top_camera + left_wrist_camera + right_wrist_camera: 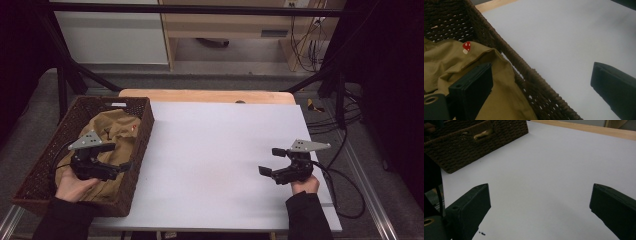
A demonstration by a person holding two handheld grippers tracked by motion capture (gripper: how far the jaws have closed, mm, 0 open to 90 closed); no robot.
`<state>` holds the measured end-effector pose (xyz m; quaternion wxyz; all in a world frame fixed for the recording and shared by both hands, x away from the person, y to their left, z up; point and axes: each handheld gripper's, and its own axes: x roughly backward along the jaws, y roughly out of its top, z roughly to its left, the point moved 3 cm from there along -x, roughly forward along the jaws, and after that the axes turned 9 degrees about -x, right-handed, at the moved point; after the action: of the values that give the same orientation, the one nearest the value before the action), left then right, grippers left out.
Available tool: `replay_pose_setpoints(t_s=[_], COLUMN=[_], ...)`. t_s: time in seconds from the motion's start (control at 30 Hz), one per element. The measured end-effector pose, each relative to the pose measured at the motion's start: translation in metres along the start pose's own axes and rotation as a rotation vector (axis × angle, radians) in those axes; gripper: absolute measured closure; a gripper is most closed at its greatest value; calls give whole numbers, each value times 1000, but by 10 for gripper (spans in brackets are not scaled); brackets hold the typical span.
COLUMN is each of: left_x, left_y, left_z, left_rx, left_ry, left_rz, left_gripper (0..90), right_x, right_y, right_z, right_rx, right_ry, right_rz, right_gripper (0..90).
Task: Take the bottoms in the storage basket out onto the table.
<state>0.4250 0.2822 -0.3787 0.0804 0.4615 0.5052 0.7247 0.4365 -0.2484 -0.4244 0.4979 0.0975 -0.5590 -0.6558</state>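
Note:
A dark wicker basket (145,125) stands at the table's left edge and holds a crumpled tan cloth (114,131). The cloth (499,100) carries a small red mushroom patch (466,47). My left gripper (119,158) hovers over the basket's near right side, open. In the left gripper view (541,75) one jaw is above the cloth and the other above the white surface, so they straddle the basket wall (524,75). My right gripper (271,161) is open above the white table top (215,145) at the right, with nothing between its jaws (540,195). The basket (469,142) lies far ahead of it.
The white sheet (554,165) covers a wooden table whose far edge (205,95) shows. Black frame bars (65,85) stand behind the basket. Cables (345,190) trail off the right edge, and more lie on the floor at the back right.

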Motion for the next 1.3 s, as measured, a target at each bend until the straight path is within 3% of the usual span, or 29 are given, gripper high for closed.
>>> replay_pose_setpoints(t_s=[0.4,0.83,1.3], left_x=[13,11,7], left_y=[-7,-20,-26], left_z=[17,36,44], left_rx=[39,67,80], left_ry=[63,112,152], left_rz=[14,73,109], left_gripper=[40,39,40], right_x=[-1,-2,-2], right_y=[-1,-1,-2], right_z=[0,0,-1], right_rx=[1,3,-1], right_ry=[-2,-4,-3], right_rz=[6,10,9], right_gripper=[40,41,41])
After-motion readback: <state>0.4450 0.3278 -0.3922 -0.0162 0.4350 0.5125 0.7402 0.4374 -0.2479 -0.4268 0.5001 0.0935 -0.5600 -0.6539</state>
